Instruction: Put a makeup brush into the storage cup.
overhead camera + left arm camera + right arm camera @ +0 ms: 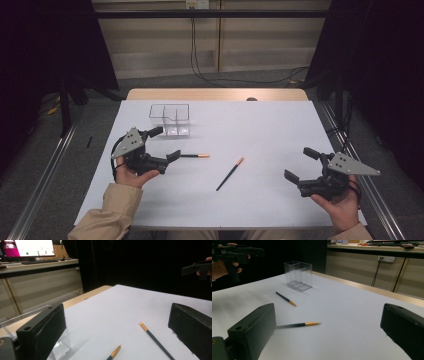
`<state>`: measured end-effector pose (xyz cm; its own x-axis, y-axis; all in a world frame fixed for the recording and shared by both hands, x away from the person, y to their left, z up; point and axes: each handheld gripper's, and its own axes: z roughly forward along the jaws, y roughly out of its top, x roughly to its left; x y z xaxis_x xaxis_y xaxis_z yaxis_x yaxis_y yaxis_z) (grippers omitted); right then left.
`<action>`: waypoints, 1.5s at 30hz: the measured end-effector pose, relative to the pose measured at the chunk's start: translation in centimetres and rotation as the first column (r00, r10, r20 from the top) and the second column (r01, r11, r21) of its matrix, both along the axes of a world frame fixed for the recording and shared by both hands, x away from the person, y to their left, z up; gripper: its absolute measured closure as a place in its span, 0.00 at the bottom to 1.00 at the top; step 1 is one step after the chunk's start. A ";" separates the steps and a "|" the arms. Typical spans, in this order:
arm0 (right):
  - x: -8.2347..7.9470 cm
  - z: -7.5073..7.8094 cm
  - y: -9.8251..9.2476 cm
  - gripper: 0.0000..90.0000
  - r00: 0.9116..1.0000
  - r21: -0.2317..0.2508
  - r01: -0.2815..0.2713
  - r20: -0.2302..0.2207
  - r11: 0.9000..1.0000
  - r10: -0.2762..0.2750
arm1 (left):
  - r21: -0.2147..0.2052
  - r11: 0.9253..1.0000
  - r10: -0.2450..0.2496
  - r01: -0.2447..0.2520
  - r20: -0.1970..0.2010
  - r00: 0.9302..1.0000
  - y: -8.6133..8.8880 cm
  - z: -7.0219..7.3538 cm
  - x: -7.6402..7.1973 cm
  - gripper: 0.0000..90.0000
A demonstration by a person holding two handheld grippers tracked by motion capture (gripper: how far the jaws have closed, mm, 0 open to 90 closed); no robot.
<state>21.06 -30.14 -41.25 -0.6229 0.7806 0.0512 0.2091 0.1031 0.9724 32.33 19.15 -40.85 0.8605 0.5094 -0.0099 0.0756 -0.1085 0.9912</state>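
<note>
A clear divided box stands on the white desk, its compartments holding nothing. Two pens lie flat: one just right of the left tool, the other mid-desk. Both tools are spread, pinching nothing; the right tool is well apart from the pens.

From my feed the white desk sits on a grey floor, black curtains on both sides. Beige panelled wall behind with a socket and black cables hanging down. Pretty dim lighting overall.
</note>
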 end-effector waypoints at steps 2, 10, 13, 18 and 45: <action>0.0 0.0 0.0 0.00 1.000 -0.002 0.000 0.002 1.000 0.000 | 0.005 1.000 0.004 -0.004 0.009 1.000 -0.4 0.1 0.2 0.01; 0.0 0.0 -0.1 0.00 1.000 0.003 0.000 0.000 1.000 0.000 | 0.000 1.000 0.012 -0.012 0.007 1.000 -1.5 -0.3 1.2 0.01; 0.0 0.0 -0.1 0.00 1.000 0.004 0.003 0.000 1.000 -0.003 | 0.001 1.000 0.005 -0.005 0.006 1.000 -1.9 -0.4 1.4 0.01; 0.0 -0.1 -0.1 0.00 1.000 0.001 0.002 -0.002 1.000 -0.001 | -0.006 1.000 0.008 -0.008 0.010 1.000 -2.6 -0.5 1.9 0.01; 0.0 -0.3 0.0 0.00 1.000 -0.007 -0.012 -0.011 1.000 0.012 | -0.014 1.000 0.017 -0.017 -0.026 1.000 -4.1 -2.1 4.2 0.01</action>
